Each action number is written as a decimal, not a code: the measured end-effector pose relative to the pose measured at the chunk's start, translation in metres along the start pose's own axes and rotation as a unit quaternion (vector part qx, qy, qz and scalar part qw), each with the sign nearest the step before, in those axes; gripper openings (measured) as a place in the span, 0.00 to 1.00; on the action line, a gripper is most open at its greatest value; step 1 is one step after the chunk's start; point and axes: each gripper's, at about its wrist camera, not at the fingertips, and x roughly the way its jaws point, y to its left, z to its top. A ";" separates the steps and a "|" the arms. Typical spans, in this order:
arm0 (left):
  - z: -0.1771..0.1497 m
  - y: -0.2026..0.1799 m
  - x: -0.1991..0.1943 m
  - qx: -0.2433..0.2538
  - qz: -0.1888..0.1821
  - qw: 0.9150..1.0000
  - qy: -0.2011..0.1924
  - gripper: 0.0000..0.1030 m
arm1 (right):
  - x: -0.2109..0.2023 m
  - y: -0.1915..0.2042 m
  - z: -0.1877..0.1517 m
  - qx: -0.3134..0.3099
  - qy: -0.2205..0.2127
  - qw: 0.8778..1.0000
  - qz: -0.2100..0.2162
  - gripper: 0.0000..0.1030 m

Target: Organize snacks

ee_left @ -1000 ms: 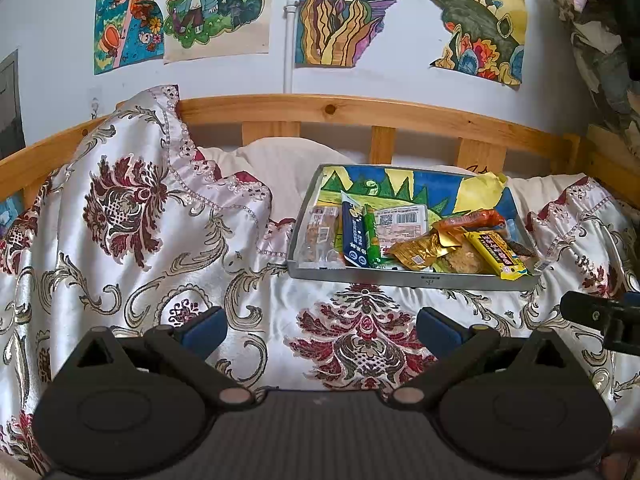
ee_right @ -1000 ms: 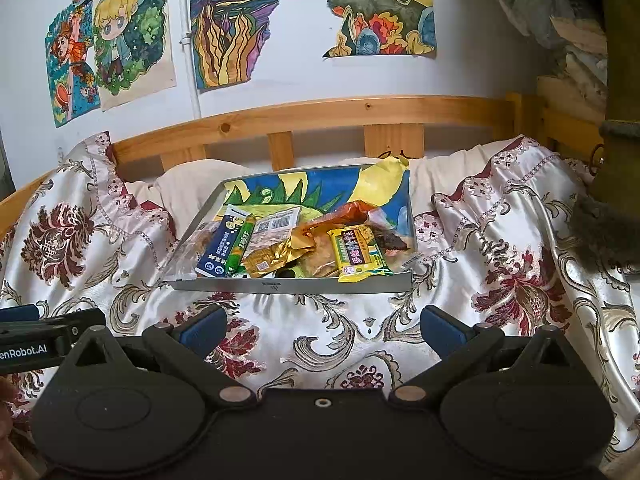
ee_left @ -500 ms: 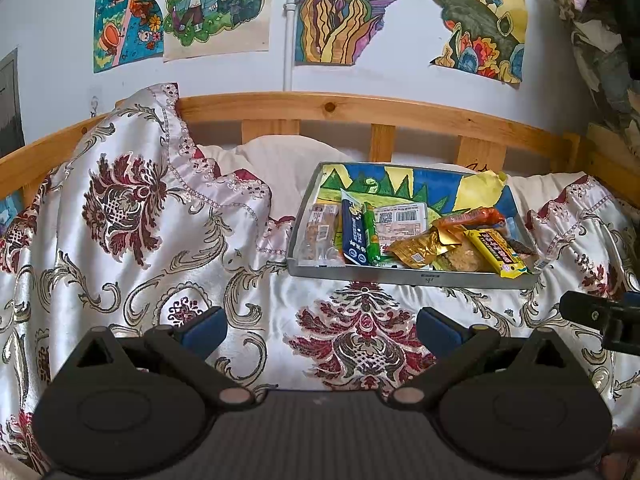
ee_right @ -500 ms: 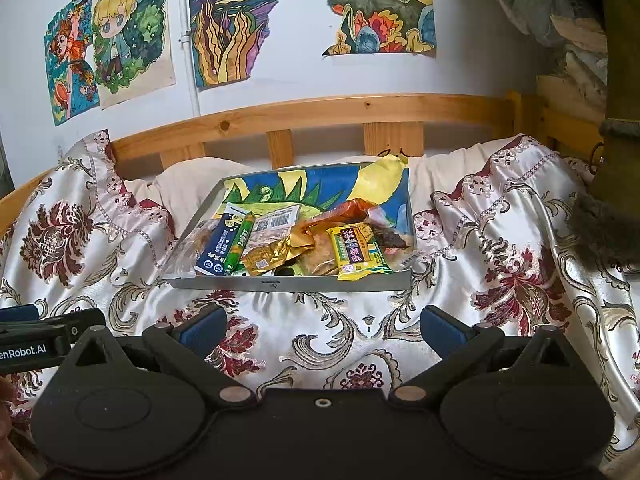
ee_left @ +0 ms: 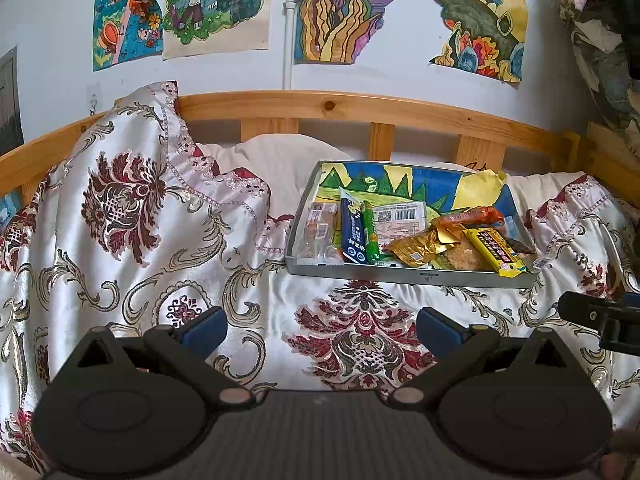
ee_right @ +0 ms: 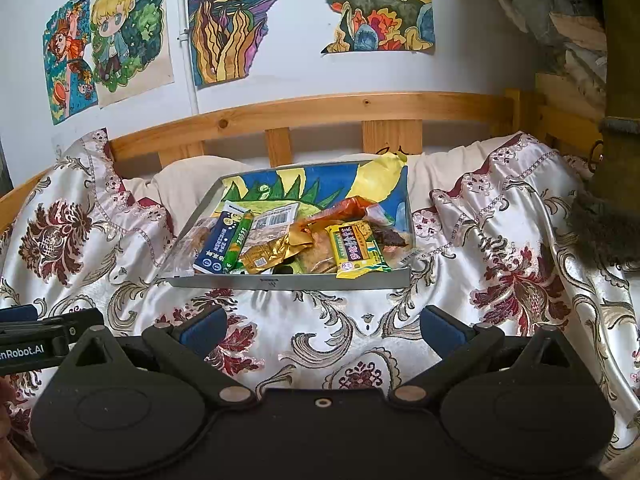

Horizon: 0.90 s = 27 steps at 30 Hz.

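Satin bedspread [ee_left: 248, 292] lies bare before tray [ee_left: 404, 276].

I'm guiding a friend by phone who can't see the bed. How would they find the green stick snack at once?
On the floral satin bedspread lies a shallow grey metal tray with a colourful drawing inside. Near its left side, the slim green stick-shaped snack pack lies lengthwise beside a dark blue flat packet. It is the tray's only narrow, bright green piece.

Tray [ee_left: 408, 278] of snacks on the bed, before the headboard rail [ee_left: 360, 110].
Snack packets [ee_right: 288, 240] lie heaped inside the tray, perhaps overlapping; a pillow [ee_left: 272, 160] sits behind it, drawings [ee_right: 224, 20] on the wall above.
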 end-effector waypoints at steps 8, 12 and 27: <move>0.000 -0.001 0.000 0.007 0.005 1.000 0.003 1.00 | 0.000 0.000 0.000 0.000 0.001 1.000 0.000 0.99; 0.002 -0.003 0.000 0.018 0.029 0.999 0.002 1.00 | 0.000 0.000 0.000 0.000 0.001 1.000 0.000 0.99; 0.003 -0.004 -0.002 0.029 0.017 0.999 0.007 1.00 | 0.001 0.000 0.000 0.000 0.002 1.000 -0.001 0.99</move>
